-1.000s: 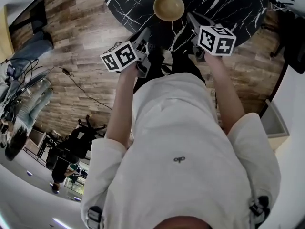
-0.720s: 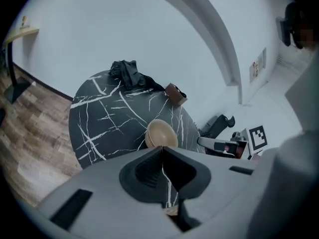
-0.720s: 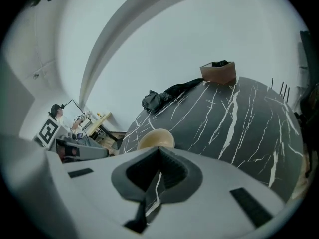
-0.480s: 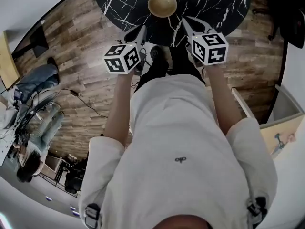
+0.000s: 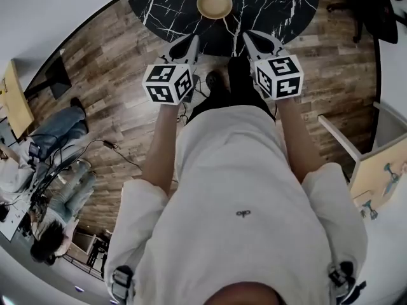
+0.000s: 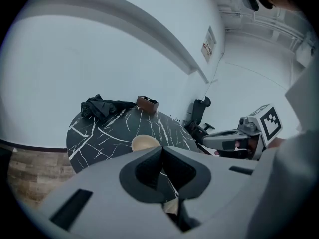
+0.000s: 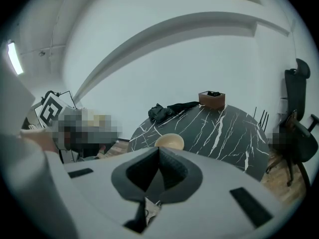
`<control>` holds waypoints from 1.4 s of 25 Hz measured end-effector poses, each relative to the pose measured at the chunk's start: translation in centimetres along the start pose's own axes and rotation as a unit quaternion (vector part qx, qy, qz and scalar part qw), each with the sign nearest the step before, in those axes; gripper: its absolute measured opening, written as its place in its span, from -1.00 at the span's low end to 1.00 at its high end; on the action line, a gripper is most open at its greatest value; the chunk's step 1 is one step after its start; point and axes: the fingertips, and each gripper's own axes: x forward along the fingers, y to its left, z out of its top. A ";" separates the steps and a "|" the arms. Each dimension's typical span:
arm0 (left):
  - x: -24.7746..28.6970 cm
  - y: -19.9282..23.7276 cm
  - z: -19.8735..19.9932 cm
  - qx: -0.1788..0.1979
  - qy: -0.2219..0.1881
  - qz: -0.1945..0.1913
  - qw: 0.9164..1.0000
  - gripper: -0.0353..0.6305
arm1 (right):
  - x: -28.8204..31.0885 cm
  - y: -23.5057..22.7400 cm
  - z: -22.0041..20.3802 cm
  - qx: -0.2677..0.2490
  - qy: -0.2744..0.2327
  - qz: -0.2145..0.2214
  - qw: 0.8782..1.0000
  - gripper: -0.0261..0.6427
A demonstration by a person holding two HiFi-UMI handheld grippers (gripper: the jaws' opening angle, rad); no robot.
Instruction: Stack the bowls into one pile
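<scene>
Both grippers (image 5: 193, 40) (image 5: 250, 37) higher, back from bowls (image 5: 214, 4)

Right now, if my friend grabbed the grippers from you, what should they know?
Left gripper: shut, empty, held up short of the table.
Right gripper: shut, empty, beside it.
Bowls: one tan pile on the table; how many are in it I cannot tell.
Done: no loose bowl is in sight, so stacking looks finished.
To do: probably nothing; check the pile sits straight.
</scene>
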 end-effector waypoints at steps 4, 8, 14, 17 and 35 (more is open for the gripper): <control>-1.4 -0.9 0.8 0.023 -0.016 -0.011 1.000 -0.88 | -2.2 0.8 0.7 -0.007 -0.025 -0.017 1.000 -0.91; -2.9 -1.3 2.5 0.045 -0.042 -0.013 0.998 -0.88 | -4.1 1.9 2.3 -0.018 -0.053 -0.030 0.998 -0.91; -4.4 -2.3 4.8 0.071 -0.076 -0.017 0.994 -0.88 | -6.5 3.4 5.0 -0.034 -0.092 -0.037 0.994 -0.91; -5.4 -2.8 5.8 0.080 -0.094 -0.016 0.992 -0.88 | -7.5 4.1 5.9 -0.043 -0.107 -0.039 0.993 -0.91; -9.2 -5.6 9.0 0.098 -0.146 -0.023 0.984 -0.88 | -11.1 6.5 9.3 -0.067 -0.168 -0.039 0.983 -0.91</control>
